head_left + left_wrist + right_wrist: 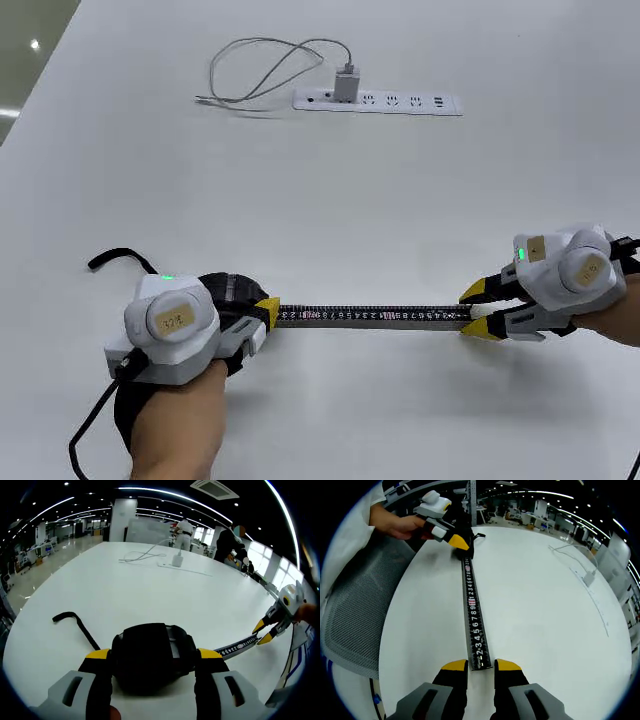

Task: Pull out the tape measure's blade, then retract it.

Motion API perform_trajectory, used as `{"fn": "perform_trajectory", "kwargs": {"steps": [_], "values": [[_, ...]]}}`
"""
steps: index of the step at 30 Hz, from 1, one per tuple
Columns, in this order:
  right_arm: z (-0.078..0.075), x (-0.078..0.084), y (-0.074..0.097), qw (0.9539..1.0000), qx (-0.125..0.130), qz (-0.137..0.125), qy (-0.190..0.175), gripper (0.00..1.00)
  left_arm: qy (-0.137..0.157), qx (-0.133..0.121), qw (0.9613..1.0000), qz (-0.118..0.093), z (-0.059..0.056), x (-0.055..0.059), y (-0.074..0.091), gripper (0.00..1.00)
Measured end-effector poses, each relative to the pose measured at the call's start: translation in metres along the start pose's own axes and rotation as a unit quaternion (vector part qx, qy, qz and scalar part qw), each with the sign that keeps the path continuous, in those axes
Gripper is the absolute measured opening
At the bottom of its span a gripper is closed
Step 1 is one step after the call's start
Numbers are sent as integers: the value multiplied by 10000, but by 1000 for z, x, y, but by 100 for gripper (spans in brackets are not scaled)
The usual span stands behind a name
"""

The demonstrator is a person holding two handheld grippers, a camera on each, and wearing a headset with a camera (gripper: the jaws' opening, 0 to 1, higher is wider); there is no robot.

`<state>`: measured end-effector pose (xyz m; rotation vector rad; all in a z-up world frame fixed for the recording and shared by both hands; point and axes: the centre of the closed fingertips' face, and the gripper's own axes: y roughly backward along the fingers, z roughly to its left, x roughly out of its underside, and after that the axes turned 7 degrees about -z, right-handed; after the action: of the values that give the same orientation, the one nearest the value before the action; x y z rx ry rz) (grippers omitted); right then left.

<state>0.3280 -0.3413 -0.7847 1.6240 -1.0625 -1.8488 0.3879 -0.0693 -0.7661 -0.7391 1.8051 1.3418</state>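
While the left gripper clamped the black case on the table, the blade lay drawn out from the case to the right gripper, jaws pinching its tip. Case judged hard and light. Blade thin, springy, likely to snap back; hold at the tip.

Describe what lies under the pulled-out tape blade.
The blade stretches from the black case, held by the left tool, to the right tool, over bare white table. The strip directly beneath is covered.
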Motion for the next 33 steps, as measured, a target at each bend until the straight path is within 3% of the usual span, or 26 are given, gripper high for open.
{"fn": "perform_trajectory", "kwargs": {"steps": [7, 15, 33], "values": [[-1, 3, -3, 10000, -30, 59, 71, 14, -3, -2, 10000, 27, 0, 0, 0, 63], [-3, 4, -4, 9999, 10, 80, 99, 12, 23, 92, 9997, 234, 0, 2, -1, 63], [-4, 4, -4, 9999, 23, 100, 115, 11, -61, 141, 9995, 282, 0, 3, -1, 61]]}}
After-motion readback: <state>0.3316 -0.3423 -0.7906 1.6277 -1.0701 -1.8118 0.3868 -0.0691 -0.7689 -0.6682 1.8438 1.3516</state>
